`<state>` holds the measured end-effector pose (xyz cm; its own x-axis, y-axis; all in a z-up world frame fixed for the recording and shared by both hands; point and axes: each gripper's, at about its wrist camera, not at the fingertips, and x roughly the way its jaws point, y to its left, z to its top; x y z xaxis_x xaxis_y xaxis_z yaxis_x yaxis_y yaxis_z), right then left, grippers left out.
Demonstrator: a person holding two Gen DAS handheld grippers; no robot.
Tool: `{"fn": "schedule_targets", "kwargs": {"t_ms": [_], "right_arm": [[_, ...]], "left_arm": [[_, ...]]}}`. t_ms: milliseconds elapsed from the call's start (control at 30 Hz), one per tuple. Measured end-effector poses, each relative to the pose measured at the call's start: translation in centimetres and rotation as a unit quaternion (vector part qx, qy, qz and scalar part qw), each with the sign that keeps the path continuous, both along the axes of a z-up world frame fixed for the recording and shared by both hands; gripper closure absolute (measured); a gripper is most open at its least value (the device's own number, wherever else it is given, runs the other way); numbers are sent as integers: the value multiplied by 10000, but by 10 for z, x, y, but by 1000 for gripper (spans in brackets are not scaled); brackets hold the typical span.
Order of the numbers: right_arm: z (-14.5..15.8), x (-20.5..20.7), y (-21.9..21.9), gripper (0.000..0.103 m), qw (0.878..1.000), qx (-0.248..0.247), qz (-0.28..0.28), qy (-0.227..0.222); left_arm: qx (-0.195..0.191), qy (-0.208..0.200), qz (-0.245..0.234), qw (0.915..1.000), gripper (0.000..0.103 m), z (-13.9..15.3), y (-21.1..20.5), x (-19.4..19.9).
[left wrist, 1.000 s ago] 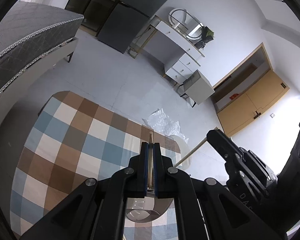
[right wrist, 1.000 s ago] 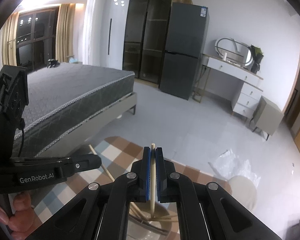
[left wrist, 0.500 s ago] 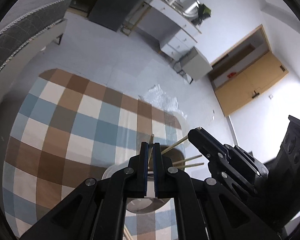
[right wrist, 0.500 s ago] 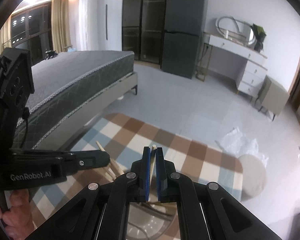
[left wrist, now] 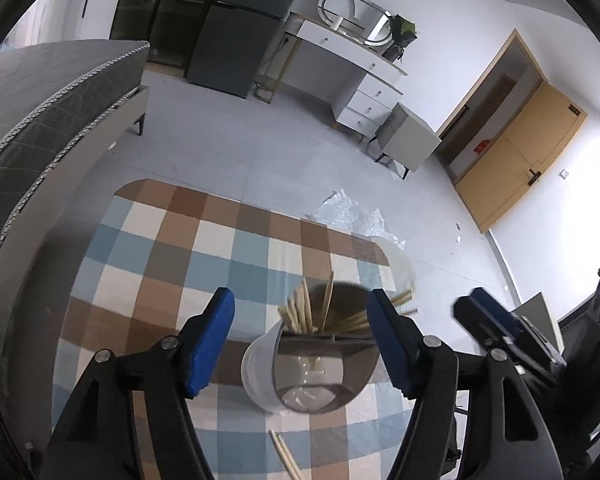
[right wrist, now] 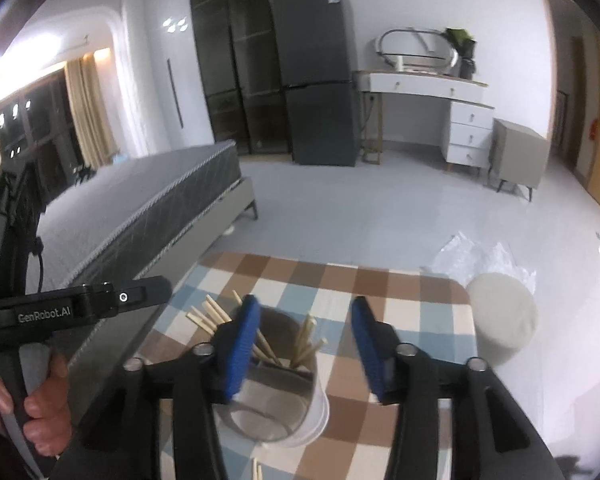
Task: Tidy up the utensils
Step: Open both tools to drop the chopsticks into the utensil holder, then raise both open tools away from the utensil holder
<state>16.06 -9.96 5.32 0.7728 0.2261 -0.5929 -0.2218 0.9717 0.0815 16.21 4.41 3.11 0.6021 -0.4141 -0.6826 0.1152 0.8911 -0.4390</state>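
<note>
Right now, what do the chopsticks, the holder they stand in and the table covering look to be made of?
Chopsticks: pale, matte, squared ends; likely bamboo or light wood.
Holder: a grey see-through cup with a glossy wall, in a white outer sleeve; probably plastic, though glass cannot be ruled out.
Table covering: brown, blue and cream checks, lying flat with a slight sheen; a printed cloth or a wipeable vinyl cover, cannot tell which.

A: Left view is bright and even, daylight on the white walls; edges bow hard into a black ring.

B: Right view is dimmer. Glare blows out the window (right wrist: 28, 92) at upper left, and the cup (right wrist: 276, 384) and chopsticks (right wrist: 220, 316) smear with motion blur.
</note>
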Motion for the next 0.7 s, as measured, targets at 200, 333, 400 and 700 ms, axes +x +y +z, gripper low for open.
{"fn": "schedule_targets", "kwargs": {"t_ms": [200, 333, 400, 700], "right_arm": [[13, -32, -13, 44, 9995, 130, -132, -259], [21, -50, -19, 36, 9986, 262, -188, -426], [25, -61, -21, 30, 9978, 325, -244, -532], [27, -102, -27, 19, 9947, 498, -275, -859]], "left_arm": [[318, -231, 190, 9990, 31, 14, -3, -26], [496, -499, 353, 9969, 27, 26, -5, -45], [620, -591, 431, 9954, 24, 32, -8, -53], [913, -821, 499, 9912, 20, 39, -18, -92]]}}
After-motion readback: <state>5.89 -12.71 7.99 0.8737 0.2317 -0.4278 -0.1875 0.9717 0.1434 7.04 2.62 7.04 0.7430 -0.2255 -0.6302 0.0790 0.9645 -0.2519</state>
